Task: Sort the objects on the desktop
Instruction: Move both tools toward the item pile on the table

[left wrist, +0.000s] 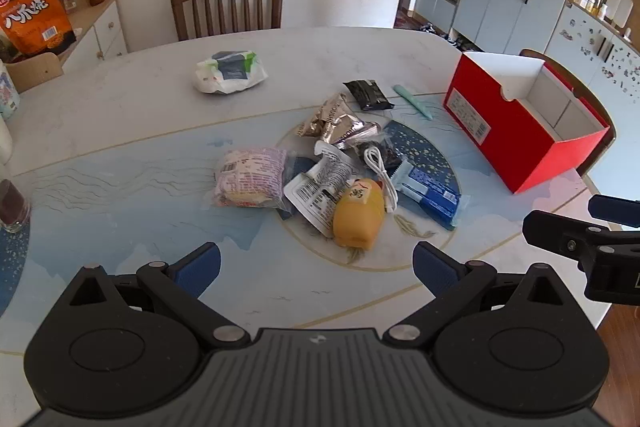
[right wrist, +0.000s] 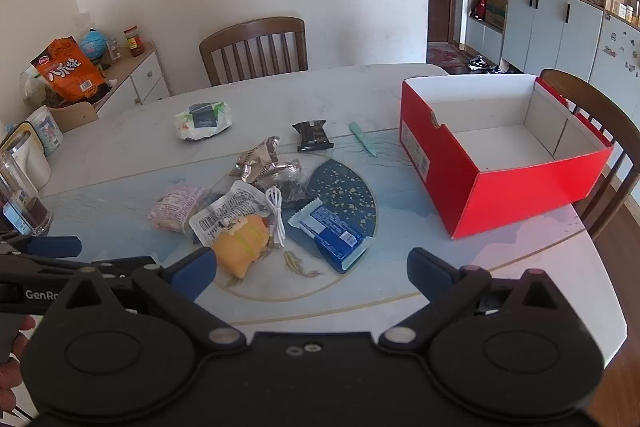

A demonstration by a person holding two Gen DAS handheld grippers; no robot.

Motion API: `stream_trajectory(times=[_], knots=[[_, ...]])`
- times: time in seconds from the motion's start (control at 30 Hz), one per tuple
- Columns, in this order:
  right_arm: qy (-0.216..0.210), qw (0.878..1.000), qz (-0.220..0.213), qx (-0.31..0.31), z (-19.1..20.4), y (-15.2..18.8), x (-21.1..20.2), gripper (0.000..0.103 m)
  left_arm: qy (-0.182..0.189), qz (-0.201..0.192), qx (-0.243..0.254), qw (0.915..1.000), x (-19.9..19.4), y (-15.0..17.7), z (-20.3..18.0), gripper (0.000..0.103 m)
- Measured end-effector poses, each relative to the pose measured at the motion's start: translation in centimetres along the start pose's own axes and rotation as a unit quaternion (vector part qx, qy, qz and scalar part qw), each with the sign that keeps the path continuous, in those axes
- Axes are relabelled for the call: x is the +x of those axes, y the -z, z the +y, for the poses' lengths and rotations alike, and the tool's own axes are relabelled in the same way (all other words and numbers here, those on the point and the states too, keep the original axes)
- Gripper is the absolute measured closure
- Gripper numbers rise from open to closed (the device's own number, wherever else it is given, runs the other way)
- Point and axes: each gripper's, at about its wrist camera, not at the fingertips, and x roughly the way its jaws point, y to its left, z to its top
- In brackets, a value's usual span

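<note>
Currently left gripper (left wrist: 316, 263) fingers spread wide, nothing between. Ahead of fingertips: pink snack packet (left wrist: 250, 177), yellow toy (left wrist: 358, 213), white cable (left wrist: 380, 173), blue wrapper (left wrist: 434, 195). Right gripper (right wrist: 312, 265) likewise agape, empty. Red box (right wrist: 500, 155) beyond its right finger, well apart from pile.

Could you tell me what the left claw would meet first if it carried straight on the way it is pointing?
Most likely the yellow toy: it lies just ahead of the open left claw, nearest of the pile, though depth is hard to judge.
</note>
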Motion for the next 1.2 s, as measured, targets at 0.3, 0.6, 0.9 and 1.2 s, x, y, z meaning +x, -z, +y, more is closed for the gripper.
stream_trajectory(times=[0.3, 0.6, 0.9, 1.2], knots=[[-0.004, 1.000, 0.001, -0.011, -0.5, -0.5, 0.8, 0.001, -0.008, 0.000, -0.010, 0.9999, 0.5, -0.5, -0.2, 0.000], [-0.013, 0.999, -0.018, -0.037, -0.8, -1.1, 1.1, 0.000, 0.000, 0.010, -0.022, 0.9997, 1.5, -1.1, -0.4, 0.000], [-0.054, 0.997, 0.000, -0.052, -2.1, -1.6, 3.5, 0.001, -0.015, -0.016, -0.040, 0.9990, 2.7, -1.9, 0.1, 0.000], [-0.060, 0.994, 0.000, -0.091, -3.0, -0.5, 7.1, 0.002, -0.045, -0.045, -0.029, 0.9975, 5.8, -2.8, 1.8, 0.000]])
